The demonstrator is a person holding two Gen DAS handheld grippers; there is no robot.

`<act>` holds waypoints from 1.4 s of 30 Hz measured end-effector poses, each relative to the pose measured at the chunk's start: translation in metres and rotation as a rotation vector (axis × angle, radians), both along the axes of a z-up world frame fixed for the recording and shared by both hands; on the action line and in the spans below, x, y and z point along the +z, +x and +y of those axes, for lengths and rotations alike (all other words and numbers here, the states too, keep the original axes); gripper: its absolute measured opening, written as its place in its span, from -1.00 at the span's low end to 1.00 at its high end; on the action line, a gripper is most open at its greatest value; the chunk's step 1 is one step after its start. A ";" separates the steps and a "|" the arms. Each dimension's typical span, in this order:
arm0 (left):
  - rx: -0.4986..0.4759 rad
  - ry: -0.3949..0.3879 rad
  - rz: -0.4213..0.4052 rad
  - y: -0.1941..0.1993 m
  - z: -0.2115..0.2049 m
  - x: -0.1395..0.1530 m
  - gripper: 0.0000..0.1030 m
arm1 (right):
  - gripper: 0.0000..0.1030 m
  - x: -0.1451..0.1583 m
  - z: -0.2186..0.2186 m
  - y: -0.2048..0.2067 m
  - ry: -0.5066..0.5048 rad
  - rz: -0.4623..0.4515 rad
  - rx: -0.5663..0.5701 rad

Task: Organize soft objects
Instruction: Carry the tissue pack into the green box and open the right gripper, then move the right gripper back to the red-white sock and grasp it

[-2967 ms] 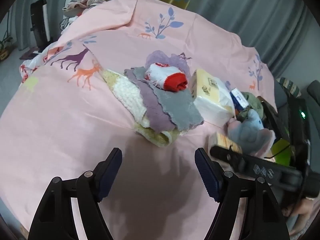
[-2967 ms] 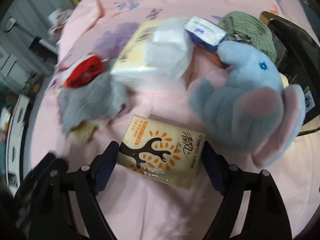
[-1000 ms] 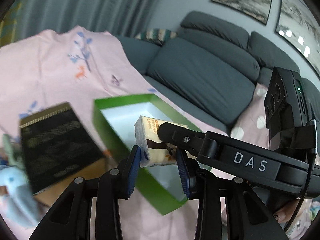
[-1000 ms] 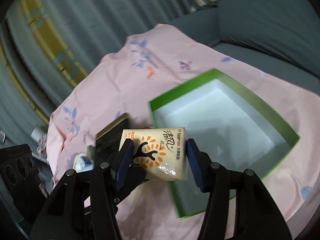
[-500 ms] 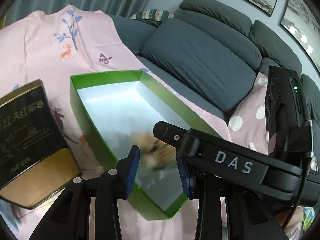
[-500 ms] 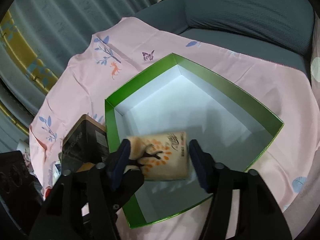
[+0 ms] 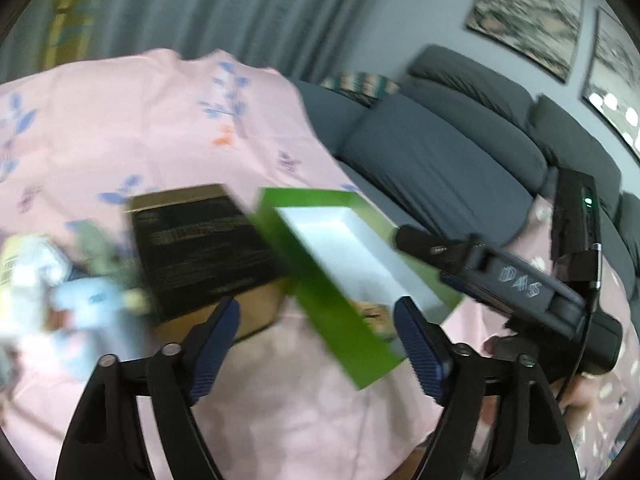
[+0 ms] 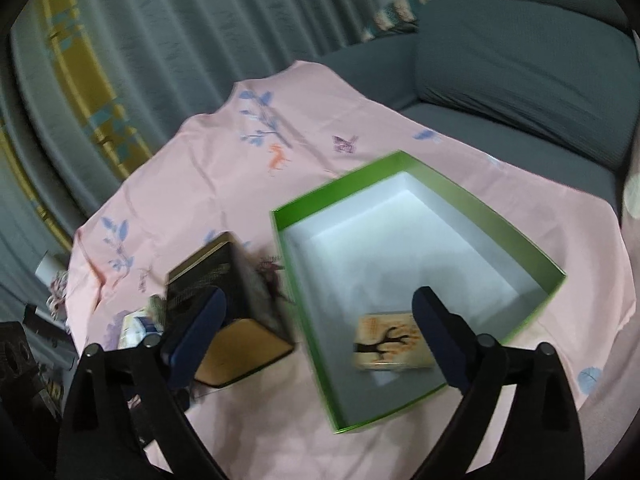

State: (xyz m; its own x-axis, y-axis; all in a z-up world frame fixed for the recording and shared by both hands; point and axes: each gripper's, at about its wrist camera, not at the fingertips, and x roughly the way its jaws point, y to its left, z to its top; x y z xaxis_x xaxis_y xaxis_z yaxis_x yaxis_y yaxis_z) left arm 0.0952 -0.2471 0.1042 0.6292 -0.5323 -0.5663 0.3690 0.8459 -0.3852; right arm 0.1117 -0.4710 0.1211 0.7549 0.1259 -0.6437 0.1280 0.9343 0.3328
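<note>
The tissue pack (image 8: 394, 340) with a tree print lies loose on the white floor of the green box (image 8: 480, 216), near its front wall. My right gripper (image 8: 318, 334) hovers above that end; its jaws are opening wide and its pads touch nothing. In the left wrist view, my left gripper (image 7: 316, 320) hangs over the near corner of the green box (image 7: 332, 312). Its jaws are also opening, with nothing pressed between them. A sliver of the tissue pack (image 7: 372, 312) shows over the box wall. One finger (image 7: 440, 248) of the right gripper reaches over the box.
A black and gold tin (image 8: 224, 304) stands just left of the green box on the pink sheet (image 8: 240, 160). A blurred blue plush (image 7: 84, 296) and other soft things lie further left. A grey sofa (image 7: 440, 160) runs behind.
The tissue pack left the right gripper and landed in the green box. Both grippers spread wide. The left gripper swung left, bringing the tin and plush into view.
</note>
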 end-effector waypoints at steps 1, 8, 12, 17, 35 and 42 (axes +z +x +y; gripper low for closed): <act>0.025 -0.002 0.002 -0.004 0.012 0.000 0.61 | 0.95 0.001 0.005 -0.001 0.002 -0.010 0.018; 0.308 0.024 0.055 -0.038 0.115 -0.006 0.61 | 0.98 0.008 0.055 -0.002 0.039 -0.045 0.197; 0.510 0.121 0.079 -0.062 0.170 -0.017 0.61 | 0.98 0.011 0.095 -0.003 0.047 -0.050 0.322; 0.670 0.134 0.107 -0.082 0.225 -0.048 0.61 | 0.97 0.006 0.146 -0.004 0.060 -0.026 0.449; 0.825 0.009 0.229 -0.106 0.321 -0.081 0.61 | 0.80 -0.068 0.405 0.059 -0.022 0.272 0.756; 0.834 0.018 0.253 -0.106 0.326 -0.085 0.61 | 0.32 -0.105 0.444 0.079 -0.120 0.355 0.740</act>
